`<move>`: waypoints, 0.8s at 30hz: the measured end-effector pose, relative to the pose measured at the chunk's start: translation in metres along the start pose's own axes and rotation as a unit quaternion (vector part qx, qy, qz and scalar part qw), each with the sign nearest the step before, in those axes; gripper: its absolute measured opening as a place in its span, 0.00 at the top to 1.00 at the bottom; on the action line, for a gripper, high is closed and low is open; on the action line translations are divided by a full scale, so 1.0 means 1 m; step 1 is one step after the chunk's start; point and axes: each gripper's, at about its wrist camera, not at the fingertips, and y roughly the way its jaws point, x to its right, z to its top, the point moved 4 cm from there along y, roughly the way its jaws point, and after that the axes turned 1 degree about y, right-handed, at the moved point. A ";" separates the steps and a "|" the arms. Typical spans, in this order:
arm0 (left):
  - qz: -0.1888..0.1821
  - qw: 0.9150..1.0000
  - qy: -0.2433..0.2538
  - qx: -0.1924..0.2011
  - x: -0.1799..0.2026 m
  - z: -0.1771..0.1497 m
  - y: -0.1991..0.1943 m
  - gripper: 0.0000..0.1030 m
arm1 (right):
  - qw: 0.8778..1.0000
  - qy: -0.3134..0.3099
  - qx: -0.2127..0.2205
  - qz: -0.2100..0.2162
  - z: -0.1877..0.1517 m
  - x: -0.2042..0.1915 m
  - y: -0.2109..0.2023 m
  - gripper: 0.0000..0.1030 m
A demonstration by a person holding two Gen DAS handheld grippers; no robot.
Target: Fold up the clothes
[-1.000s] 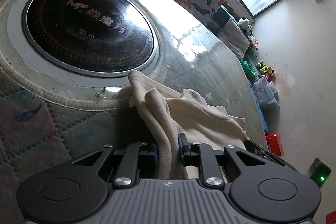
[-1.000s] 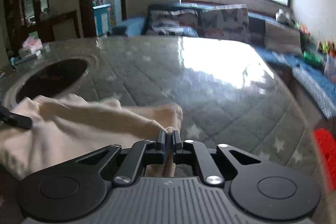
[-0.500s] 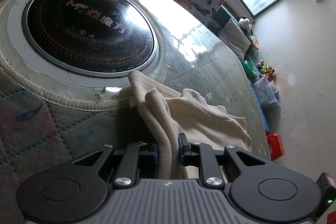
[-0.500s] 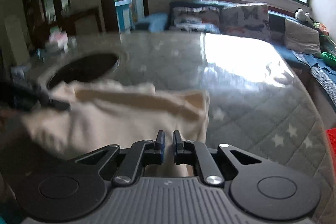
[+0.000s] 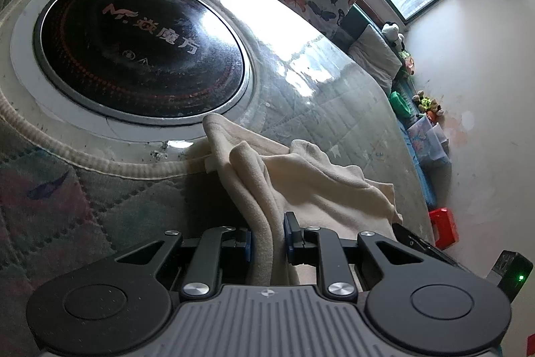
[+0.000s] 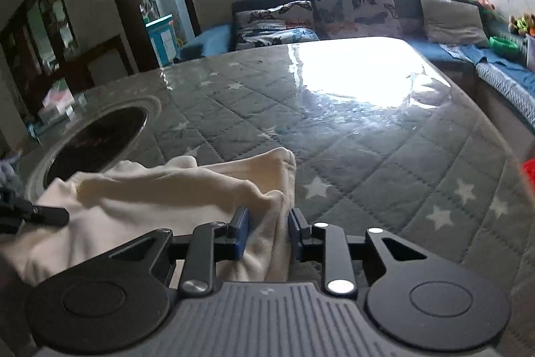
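Since the earlier frame, the right gripper [image 6: 267, 231] had gone from pinched tight to opening, its jaws spreading with a fold of the cream garment [image 6: 160, 193] loose between them. Meanwhile the left gripper [image 5: 267, 236] was clamped on another thick fold of the cream garment [image 5: 301, 176]. Beyond both, the garment lay bunched on the quilted table [image 6: 384, 156], just beside the round black cooktop [image 5: 140, 39], one edge touching its pale rim

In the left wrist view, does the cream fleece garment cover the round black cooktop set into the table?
No: the cream fleece garment lies beside the round black cooktop, whose dark glass and lettering show fully uncovered.
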 end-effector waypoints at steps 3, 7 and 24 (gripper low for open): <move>0.008 1.000 0.014 -0.002 0.005 0.002 0.000 0.81 | 1.000 0.004 0.007 0.006 0.000 -0.002 -0.001 0.90; 0.006 0.999 0.047 0.007 0.022 0.008 -0.002 0.84 | 1.000 0.007 0.030 0.003 0.003 -0.003 -0.016 0.91; -0.062 0.980 0.187 -0.022 0.166 0.008 0.080 0.84 | 0.982 0.028 0.129 -0.137 0.037 0.079 -0.112 0.91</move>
